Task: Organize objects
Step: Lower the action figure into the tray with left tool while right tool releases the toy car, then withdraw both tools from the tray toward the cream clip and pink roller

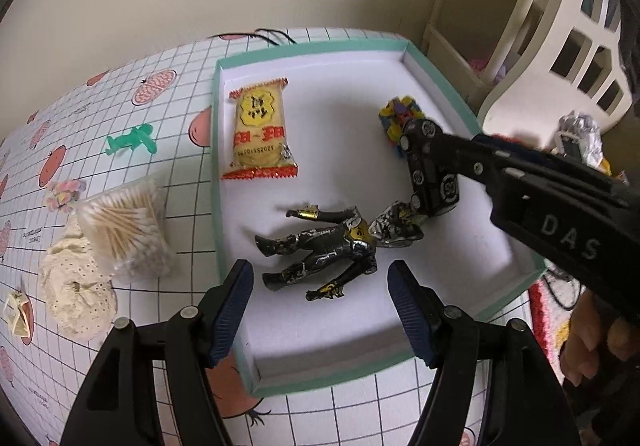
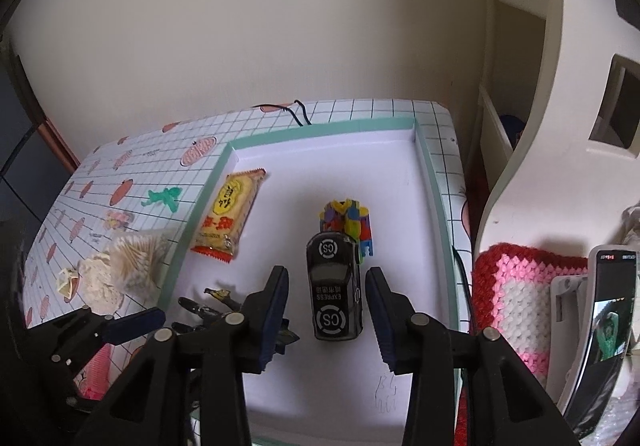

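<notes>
Inside the tray (image 2: 434, 181), the black toy car (image 2: 335, 288) lay between the right gripper (image 2: 327, 310)'s open jaws, seemingly untouched; the left gripper (image 1: 320, 310) gaped near the figure (image 1: 320, 250).

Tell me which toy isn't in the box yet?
The small green plastic figure. It lies on the checked tablecloth, while the black toy car, dark action figure and colourful block toy are inside.

Teal-rimmed white tray (image 2: 434, 181); black toy car (image 2: 335, 290); yellow-and-red snack packet (image 1: 260, 129); green figure (image 1: 132, 139) on the white, black-gridded counter (image 1: 80, 133).
</notes>
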`<state>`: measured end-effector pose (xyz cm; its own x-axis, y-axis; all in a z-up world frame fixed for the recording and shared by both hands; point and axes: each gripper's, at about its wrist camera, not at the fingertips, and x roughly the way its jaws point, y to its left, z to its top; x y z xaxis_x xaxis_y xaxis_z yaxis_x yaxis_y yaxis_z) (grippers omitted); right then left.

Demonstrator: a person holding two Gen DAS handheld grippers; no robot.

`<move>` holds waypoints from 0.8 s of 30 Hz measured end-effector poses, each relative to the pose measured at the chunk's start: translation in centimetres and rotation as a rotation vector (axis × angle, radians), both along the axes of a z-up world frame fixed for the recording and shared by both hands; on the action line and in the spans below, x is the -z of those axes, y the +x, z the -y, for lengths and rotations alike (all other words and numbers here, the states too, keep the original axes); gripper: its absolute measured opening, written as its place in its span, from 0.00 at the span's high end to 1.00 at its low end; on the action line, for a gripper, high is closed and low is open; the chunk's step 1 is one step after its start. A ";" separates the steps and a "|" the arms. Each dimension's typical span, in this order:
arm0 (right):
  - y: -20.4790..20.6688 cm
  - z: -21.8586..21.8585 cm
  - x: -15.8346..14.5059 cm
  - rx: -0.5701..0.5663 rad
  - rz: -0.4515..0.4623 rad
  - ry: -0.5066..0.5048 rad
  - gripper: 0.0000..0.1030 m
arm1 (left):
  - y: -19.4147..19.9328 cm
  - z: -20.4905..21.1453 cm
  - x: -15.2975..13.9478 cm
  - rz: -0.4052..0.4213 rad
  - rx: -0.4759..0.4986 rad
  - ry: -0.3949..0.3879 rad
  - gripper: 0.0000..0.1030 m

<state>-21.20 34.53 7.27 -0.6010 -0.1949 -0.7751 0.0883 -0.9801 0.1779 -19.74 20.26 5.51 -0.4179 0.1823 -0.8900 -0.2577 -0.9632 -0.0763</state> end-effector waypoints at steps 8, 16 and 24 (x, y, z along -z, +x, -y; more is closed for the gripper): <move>0.0 0.6 0.2 -0.004 0.006 0.012 0.57 | -0.8 2.5 -1.5 -0.069 -0.110 0.024 0.31; -0.2 1.1 0.5 -0.011 0.014 0.026 0.38 | -1.6 4.9 -0.6 -0.071 -0.222 0.018 0.16; -0.2 1.3 0.4 -0.017 0.003 0.024 0.22 | -1.7 6.0 -0.7 -0.098 -0.267 0.023 0.07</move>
<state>-21.37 33.21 6.83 -0.5958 -0.1861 -0.7813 0.1046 -0.9825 0.1543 -21.46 14.28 6.21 -0.5379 0.0736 -0.8398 -0.0027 -0.9963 -0.0856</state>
